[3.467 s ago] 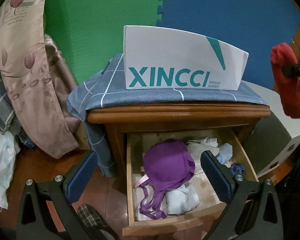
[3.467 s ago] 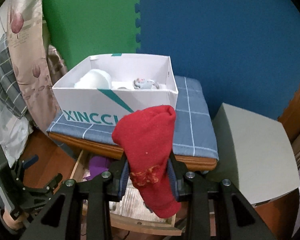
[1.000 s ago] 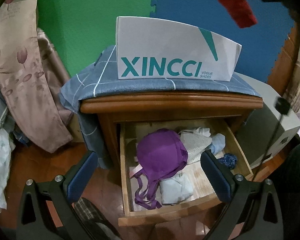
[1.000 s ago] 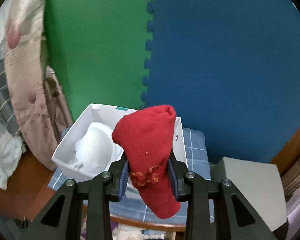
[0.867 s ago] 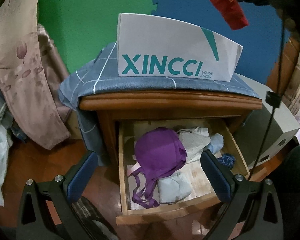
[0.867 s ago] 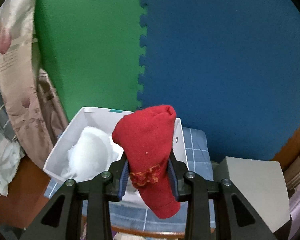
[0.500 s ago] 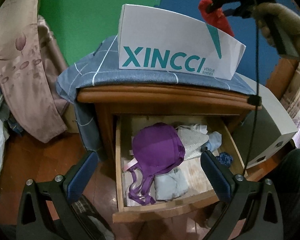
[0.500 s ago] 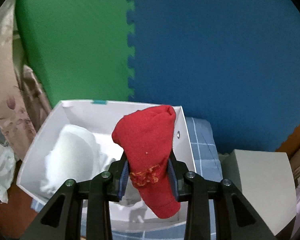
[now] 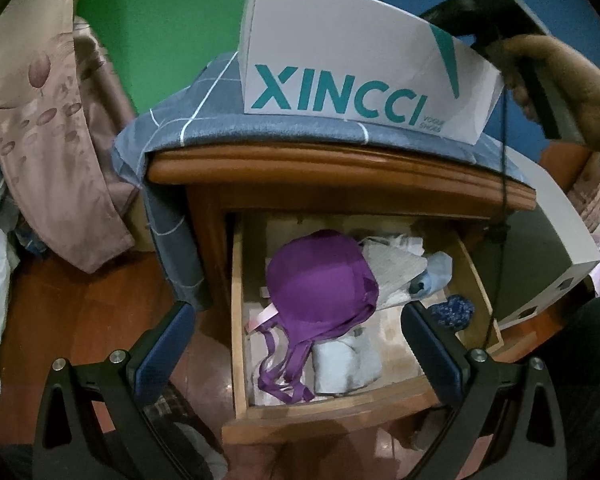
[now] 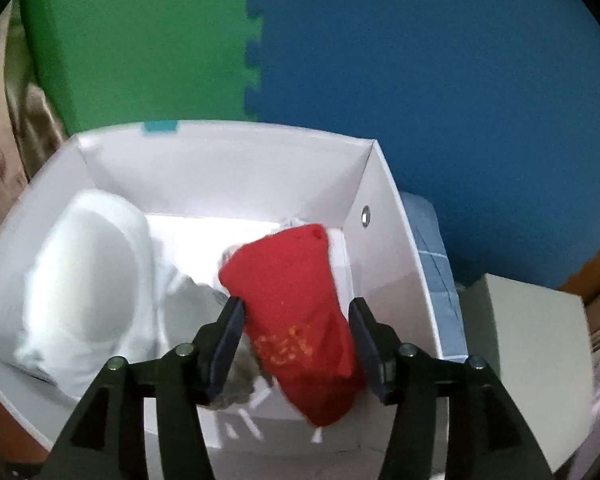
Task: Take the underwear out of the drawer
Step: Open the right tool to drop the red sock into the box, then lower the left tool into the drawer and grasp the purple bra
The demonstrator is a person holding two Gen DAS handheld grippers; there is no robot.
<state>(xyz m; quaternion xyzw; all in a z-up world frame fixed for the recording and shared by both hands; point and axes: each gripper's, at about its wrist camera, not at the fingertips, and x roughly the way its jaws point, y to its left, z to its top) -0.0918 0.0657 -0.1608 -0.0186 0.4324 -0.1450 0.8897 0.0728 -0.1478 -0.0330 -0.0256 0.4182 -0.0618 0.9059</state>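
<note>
Two hand-held grippers: the left one (image 9: 296,344) and the right one (image 10: 298,336), each with two fingers. One nightstand (image 9: 340,172) with one open drawer (image 9: 332,412). One white box (image 9: 364,76) on one checked cloth (image 9: 188,120). In the drawer: one purple bra (image 9: 320,284), one dark blue patterned piece (image 9: 452,312), and several pale pieces too bunched to count. In the box: one red garment (image 10: 296,312), one white bra (image 10: 84,276), one greyish piece partly hidden. One person's hand (image 9: 560,84).
</note>
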